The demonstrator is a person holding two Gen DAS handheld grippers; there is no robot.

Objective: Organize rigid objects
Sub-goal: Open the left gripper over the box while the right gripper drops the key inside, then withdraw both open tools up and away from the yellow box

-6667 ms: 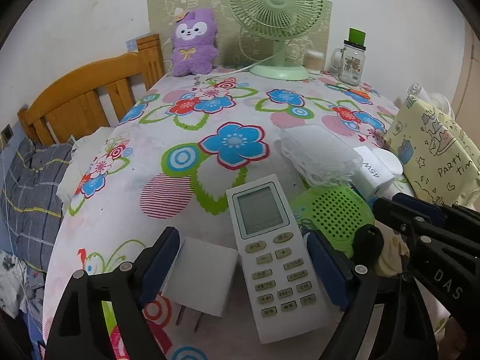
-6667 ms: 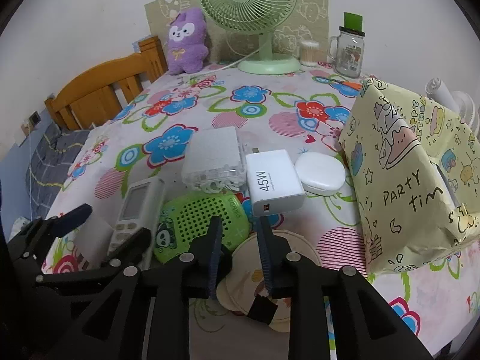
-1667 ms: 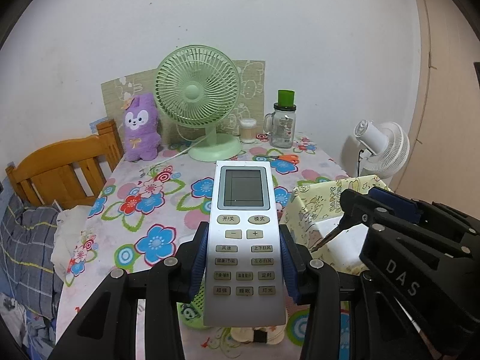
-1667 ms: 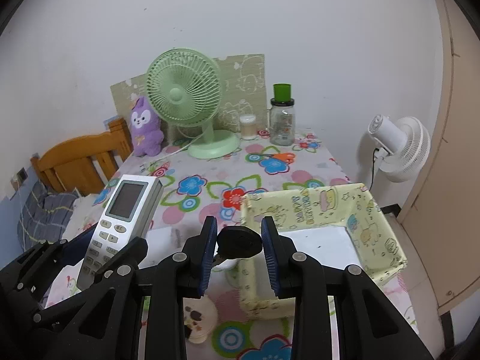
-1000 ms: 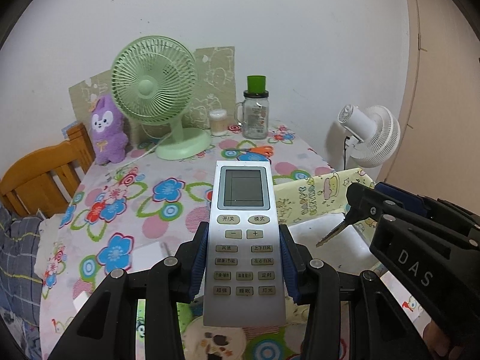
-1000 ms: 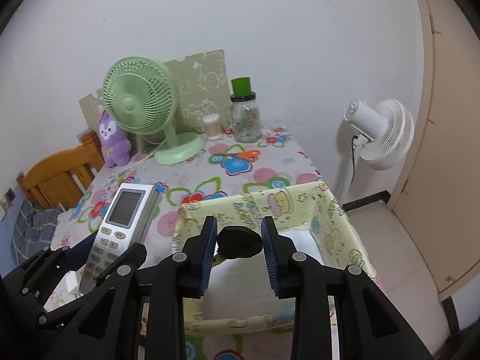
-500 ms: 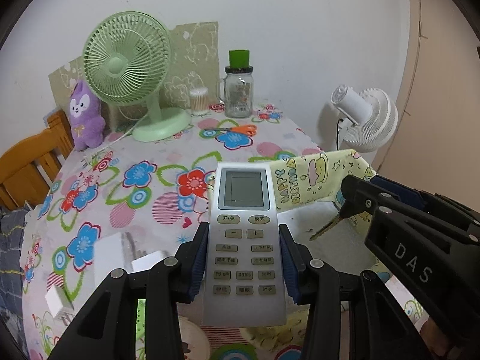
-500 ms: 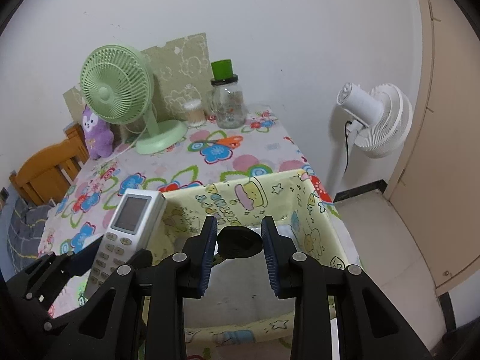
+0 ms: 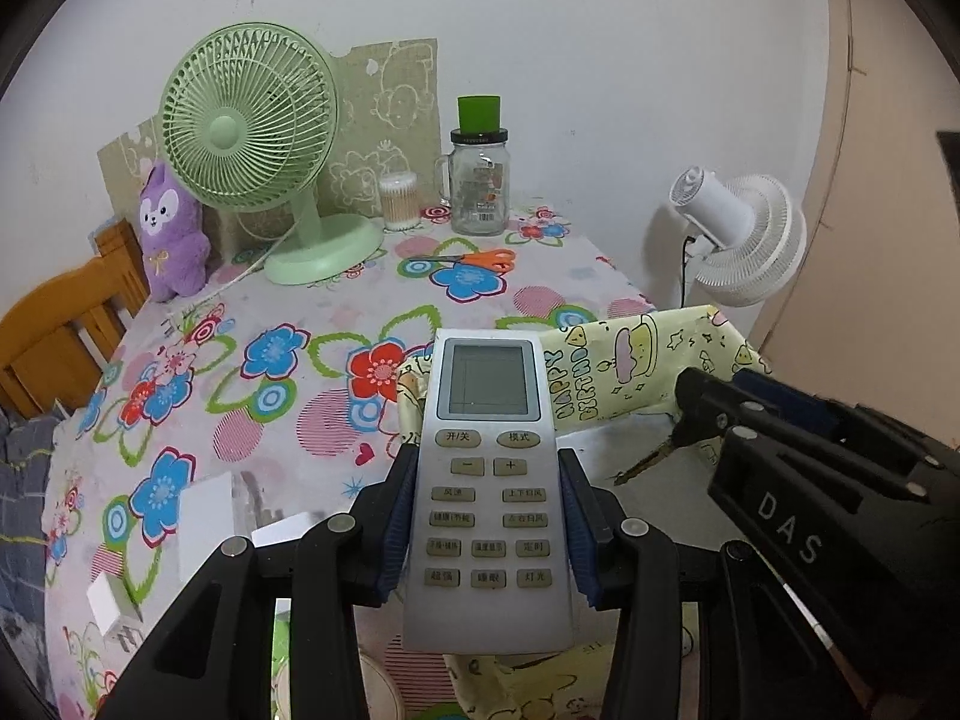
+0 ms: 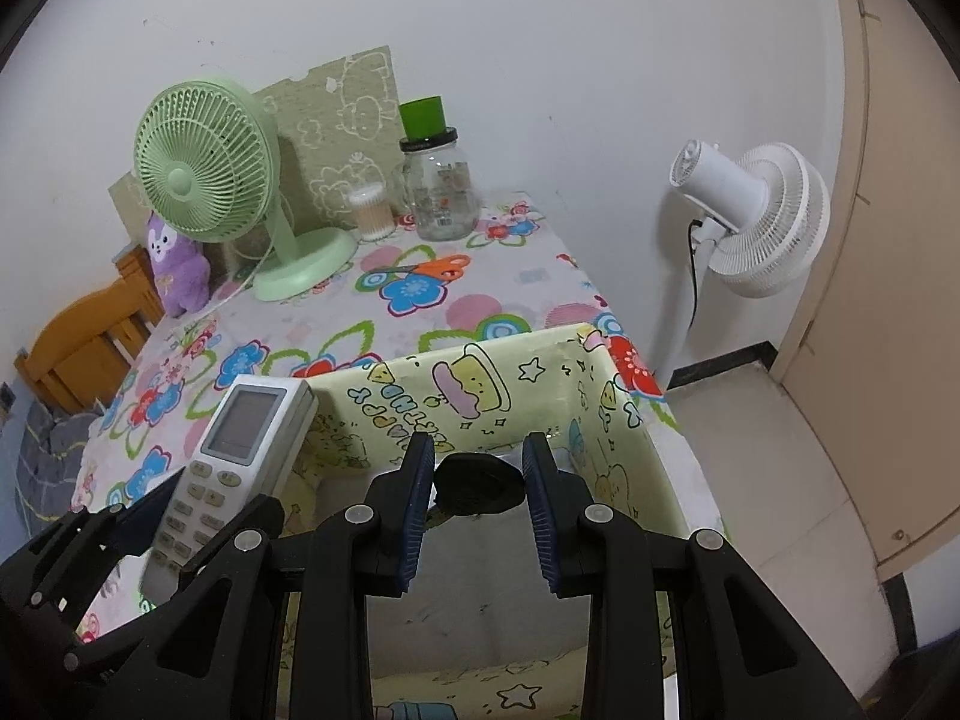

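Centrally, yellow box (image 10: 528, 384): open-topped, printed with cartoon cakes and stars; its pale floor is partly hidden by the grippers.
Left gripper (image 9: 487, 525): closed tight on the remote control (image 9: 487, 492), screen facing up, its far end reaching over the yellow box's near-left wall.
Right gripper (image 10: 478, 495): clamped on the black head of a key (image 10: 477, 483), held above the yellow box's interior.
Left view only: the key's metal blade (image 9: 639, 467) pointing toward the remote control; white items (image 9: 207, 519) on the floral tablecloth (image 9: 288, 360), left of the yellow box.
Right view only: the yellow box's right wall and the floor beyond it.
Beyond the yellow box: green fan (image 9: 252, 138), glass jar (image 9: 479, 183), orange scissors (image 9: 474, 261).
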